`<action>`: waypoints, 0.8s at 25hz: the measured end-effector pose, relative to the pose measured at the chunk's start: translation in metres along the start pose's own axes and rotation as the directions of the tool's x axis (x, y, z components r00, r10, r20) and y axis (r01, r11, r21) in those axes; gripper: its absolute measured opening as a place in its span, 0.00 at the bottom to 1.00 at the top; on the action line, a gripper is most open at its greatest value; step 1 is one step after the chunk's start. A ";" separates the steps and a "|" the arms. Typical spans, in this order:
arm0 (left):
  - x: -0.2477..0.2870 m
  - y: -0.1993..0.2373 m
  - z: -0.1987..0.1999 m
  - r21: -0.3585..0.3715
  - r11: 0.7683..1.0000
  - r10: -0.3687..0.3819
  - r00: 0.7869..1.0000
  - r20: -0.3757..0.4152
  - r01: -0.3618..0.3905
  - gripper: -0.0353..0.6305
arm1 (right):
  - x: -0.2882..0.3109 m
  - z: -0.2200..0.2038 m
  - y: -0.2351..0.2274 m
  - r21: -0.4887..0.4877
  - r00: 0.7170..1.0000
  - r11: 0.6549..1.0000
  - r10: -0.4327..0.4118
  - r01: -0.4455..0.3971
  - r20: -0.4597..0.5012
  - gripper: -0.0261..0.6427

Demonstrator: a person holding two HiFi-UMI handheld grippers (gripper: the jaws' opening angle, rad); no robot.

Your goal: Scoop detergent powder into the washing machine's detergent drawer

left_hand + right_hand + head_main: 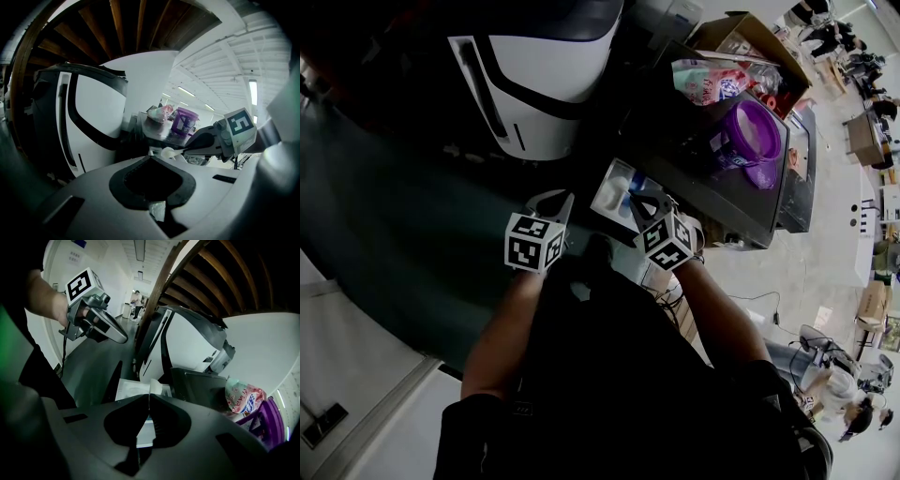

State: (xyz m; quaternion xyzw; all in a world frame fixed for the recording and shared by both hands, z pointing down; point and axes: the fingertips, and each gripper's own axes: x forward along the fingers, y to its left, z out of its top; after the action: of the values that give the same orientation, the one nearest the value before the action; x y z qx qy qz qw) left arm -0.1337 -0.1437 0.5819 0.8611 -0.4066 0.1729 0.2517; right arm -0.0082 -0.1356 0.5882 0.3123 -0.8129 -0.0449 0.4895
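Gripping a white scoop (169,153) by its handle with the right hand-held gripper (149,398), jaws pressed together on it. Only a thin white sliver showing past the tips in the right gripper view. Cannot tell whether the scoop carries powder: bowl small and washed out. Held over the open white detergent drawer (615,187), just beside the washing machine (539,84). Touching the drawer or clear of it, cannot tell.

Nothing clearly caught in the left hand-held gripper (151,159), jaws together, level with the right one and near the drawer's left side. Pale patch low in the jaw gap, unreadable.

Further right, on the dark desk (722,202): purple tub (757,131), pink printed bag (708,80), cardboard box (750,33) cut off at the frame top. Machine top cropped too. Drawer compartments partly hidden behind the jaws. Bag print too small to read.
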 end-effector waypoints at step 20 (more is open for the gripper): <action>-0.017 -0.001 -0.003 0.014 1.000 -0.007 1.000 0.011 0.007 0.06 | -0.003 0.004 0.011 -0.157 0.996 0.985 -0.077 0.069 -0.048 0.07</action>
State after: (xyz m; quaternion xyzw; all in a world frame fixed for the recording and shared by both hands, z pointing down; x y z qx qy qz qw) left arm -0.1438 -0.1309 0.5760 0.8651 -0.4038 0.1702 0.2441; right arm -0.0152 -0.1262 0.5881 0.3038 -0.7815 -0.1176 0.5321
